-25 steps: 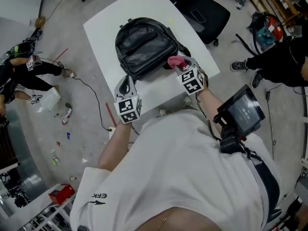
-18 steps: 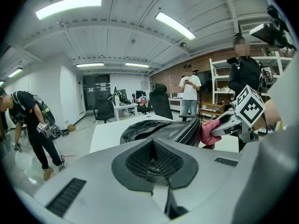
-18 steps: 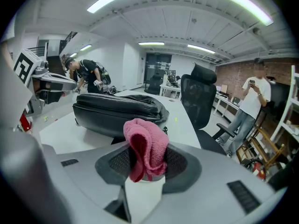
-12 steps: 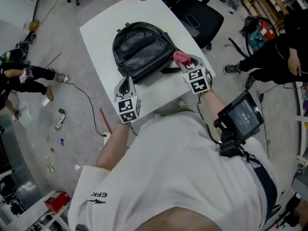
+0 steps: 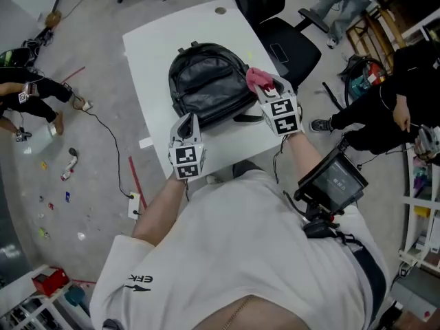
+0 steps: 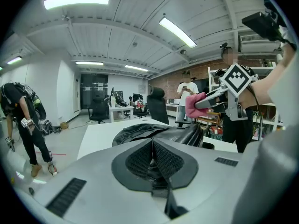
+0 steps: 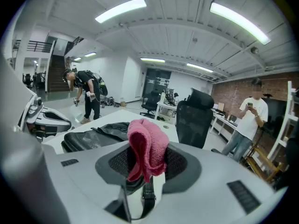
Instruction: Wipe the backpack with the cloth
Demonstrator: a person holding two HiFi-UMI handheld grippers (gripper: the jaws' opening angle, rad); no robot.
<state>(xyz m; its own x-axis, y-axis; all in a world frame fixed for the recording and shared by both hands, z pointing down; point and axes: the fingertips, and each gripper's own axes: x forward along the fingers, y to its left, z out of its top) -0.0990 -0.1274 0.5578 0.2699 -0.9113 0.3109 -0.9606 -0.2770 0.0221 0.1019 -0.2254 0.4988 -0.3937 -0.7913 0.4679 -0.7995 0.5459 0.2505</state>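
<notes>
1. White table (image 5: 152, 50) in the upper middle of the head view, grey concrete floor all round it, and a black office chair (image 5: 285, 40) pushed up at its upper right.
2. On the table lies the backpack (image 5: 210, 81), black and leathery, flat on its back with the front pocket facing up.
3. It looks soft and slack, so I'd expect the skin to dent and ruck under a firm wipe. It probably wants pinning at a seam or the near rim while the other side is rubbed.
4. The cloth (image 5: 258, 78) is a small pink rag, limp and light, bunched up and drooping over the right gripper (image 5: 268, 88), whose jaws pinch it tight. It sits at the bag's right edge, and the left gripper view shows it held up clear of the leather.
5. The left gripper (image 5: 185, 124) sits at the bag's near left corner with its jaws pressed together, and I can see nothing between them.
6. Compared with a second ago, the cloth has moved from the bag's lower right corner to partway up its right side. The left gripper has kept its spot, and the whole table now sits higher in the head view.
</notes>
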